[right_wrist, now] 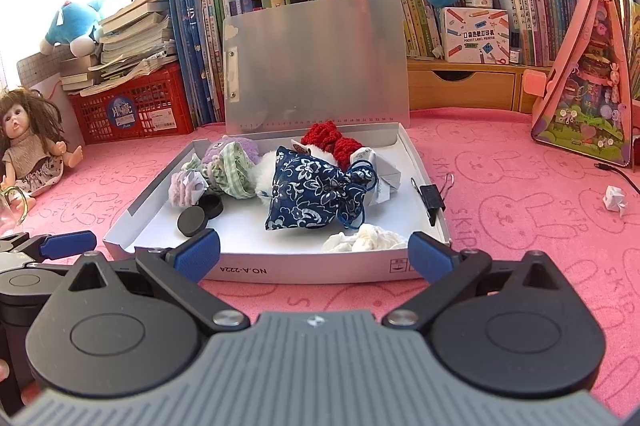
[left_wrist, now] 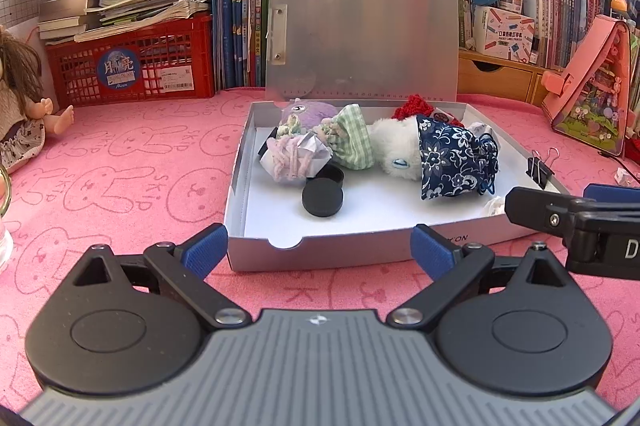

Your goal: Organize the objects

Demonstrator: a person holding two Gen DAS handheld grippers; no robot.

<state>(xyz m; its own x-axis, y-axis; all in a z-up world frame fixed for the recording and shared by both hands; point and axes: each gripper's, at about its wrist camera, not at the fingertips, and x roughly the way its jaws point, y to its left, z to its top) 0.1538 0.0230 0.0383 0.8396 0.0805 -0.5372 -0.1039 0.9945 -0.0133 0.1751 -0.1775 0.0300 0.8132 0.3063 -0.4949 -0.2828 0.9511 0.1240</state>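
Note:
An open grey file box [left_wrist: 236, 182] [right_wrist: 430, 186] lies on the pink cloth with its lid upright. Inside are a blue floral pouch [left_wrist: 452, 156] [right_wrist: 316, 186], a green checked pouch [left_wrist: 354, 142], a white plush [left_wrist: 394, 146], a purple plush [left_wrist: 310, 112], red knitted yarn [right_wrist: 330, 140], a black round tin [left_wrist: 323, 196] [right_wrist: 193, 221] and crumpled tissue [right_wrist: 362, 241]. A black binder clip [left_wrist: 538, 168] [right_wrist: 432, 197] sits on the box's right wall. My left gripper [left_wrist: 320, 252] is open and empty before the box's front wall. My right gripper [right_wrist: 314, 254] is open and empty at the same wall.
A doll [right_wrist: 30, 142] sits at the left by a red crate [left_wrist: 132, 66] of books. Bookshelves and plush toys line the back. A pink toy house [right_wrist: 588, 78] stands at the right. A folded paper piece [right_wrist: 614, 200] lies on the cloth at the right.

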